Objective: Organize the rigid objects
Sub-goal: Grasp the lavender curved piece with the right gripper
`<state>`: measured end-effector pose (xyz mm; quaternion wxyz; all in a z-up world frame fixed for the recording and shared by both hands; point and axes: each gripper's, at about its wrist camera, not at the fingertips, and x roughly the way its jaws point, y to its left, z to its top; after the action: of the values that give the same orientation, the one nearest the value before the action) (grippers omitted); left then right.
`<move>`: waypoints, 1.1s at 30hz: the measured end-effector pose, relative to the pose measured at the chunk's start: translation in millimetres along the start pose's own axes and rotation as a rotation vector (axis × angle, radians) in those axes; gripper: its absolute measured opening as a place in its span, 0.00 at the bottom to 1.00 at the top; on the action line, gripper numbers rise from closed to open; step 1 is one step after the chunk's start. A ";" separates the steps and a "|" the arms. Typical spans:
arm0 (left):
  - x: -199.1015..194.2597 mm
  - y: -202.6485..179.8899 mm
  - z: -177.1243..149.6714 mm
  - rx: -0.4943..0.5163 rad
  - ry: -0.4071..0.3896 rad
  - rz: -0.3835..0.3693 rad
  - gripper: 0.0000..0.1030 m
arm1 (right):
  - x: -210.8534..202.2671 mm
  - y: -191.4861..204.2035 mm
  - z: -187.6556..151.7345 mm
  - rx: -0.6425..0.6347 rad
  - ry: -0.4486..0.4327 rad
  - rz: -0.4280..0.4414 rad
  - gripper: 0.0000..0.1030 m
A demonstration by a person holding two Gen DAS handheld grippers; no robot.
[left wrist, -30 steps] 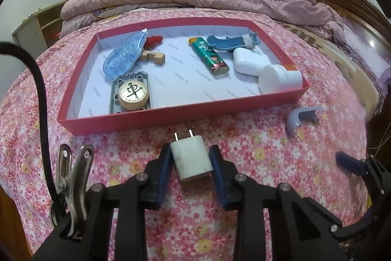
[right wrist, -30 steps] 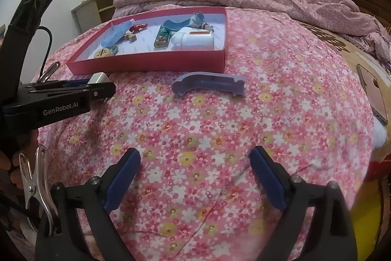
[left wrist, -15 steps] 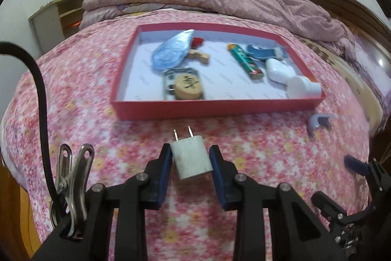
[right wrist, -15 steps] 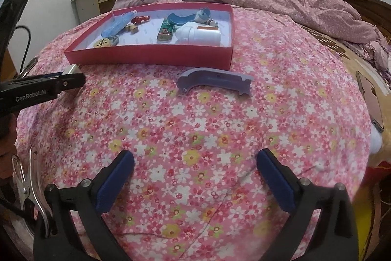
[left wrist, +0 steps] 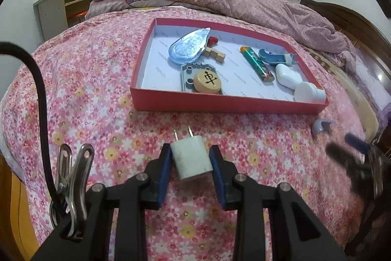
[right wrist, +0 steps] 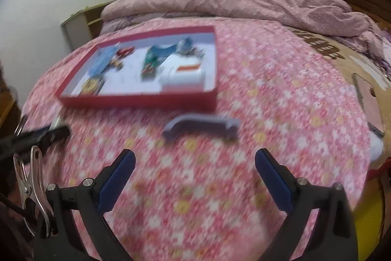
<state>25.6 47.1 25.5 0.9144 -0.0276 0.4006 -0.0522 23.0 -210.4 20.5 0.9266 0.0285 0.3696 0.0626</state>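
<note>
tray [left wrist: 227, 106] on bedspread [left wrist: 85, 89] | charger [left wrist: 190, 157] before tray | handle piece [right wrist: 201, 125] right of charger, before tray

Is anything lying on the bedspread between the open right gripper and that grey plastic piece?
Nothing visible does. Bare floral bedspread lies between the right gripper and the grey plastic piece. The red box sits beyond the piece.

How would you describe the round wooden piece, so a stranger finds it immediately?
Look in the red tray on the floral bedspread. At its near edge, on a grey plate, lies the round wooden chess piece. Only it is a wooden disc with a black character.
</note>
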 end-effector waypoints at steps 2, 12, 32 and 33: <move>-0.7 1.5 -0.3 -0.006 -0.003 -0.008 0.32 | 4.8 -1.3 7.4 0.012 -0.002 -0.014 0.98; 2.8 7.1 -2.4 -0.019 -0.003 -0.024 0.32 | 26.9 6.6 17.6 0.007 0.010 -0.047 0.97; 5.1 2.5 -1.4 -0.012 -0.001 -0.009 0.30 | 29.4 -4.7 7.3 0.050 -0.010 -0.078 0.74; 4.7 3.9 -0.5 -0.017 0.001 -0.012 0.28 | 29.0 -5.6 7.3 0.053 -0.013 -0.073 0.74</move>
<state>28.7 50.4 21.4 0.9136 -0.0375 0.4011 -0.0544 49.5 -212.0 5.5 0.9295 0.0400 0.3661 0.0185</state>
